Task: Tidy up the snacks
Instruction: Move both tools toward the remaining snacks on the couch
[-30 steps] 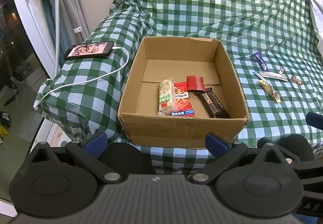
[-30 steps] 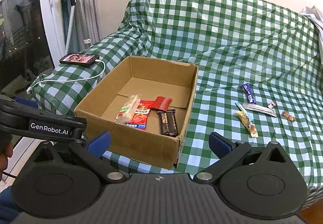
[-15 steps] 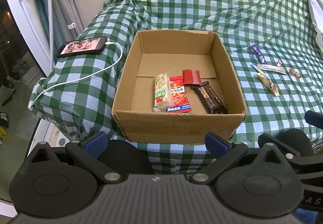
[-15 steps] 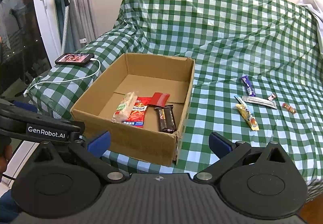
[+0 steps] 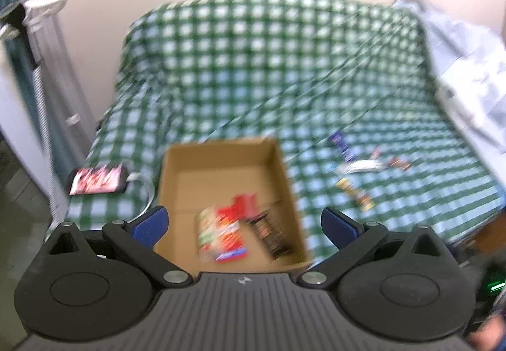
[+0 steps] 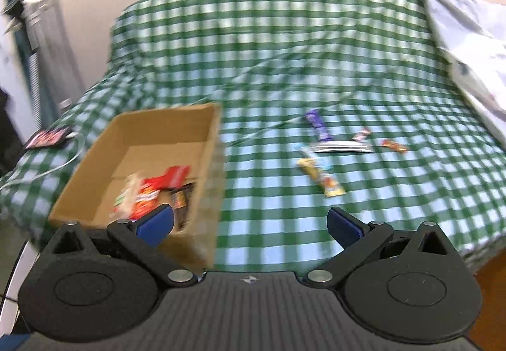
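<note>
An open cardboard box sits on the green checked cover. It holds a peanut pack, a red packet, a small red wrapper and a dark bar. Loose snacks lie to its right: a purple bar, a silver stick, a yellow bar and two small sweets. My left gripper is open and empty, in front of the box. My right gripper is open and empty, short of the loose snacks. Both views are blurred.
A phone on a white cable lies left of the box, near the cover's left edge. A pale cloth lies at the far right. A white stand and a curtain are at the left by the wall.
Both grippers have pulled back and tilted up, so the box sits lower and smaller in view. The views swung right and are now motion-blurred. Both stay open and empty.
</note>
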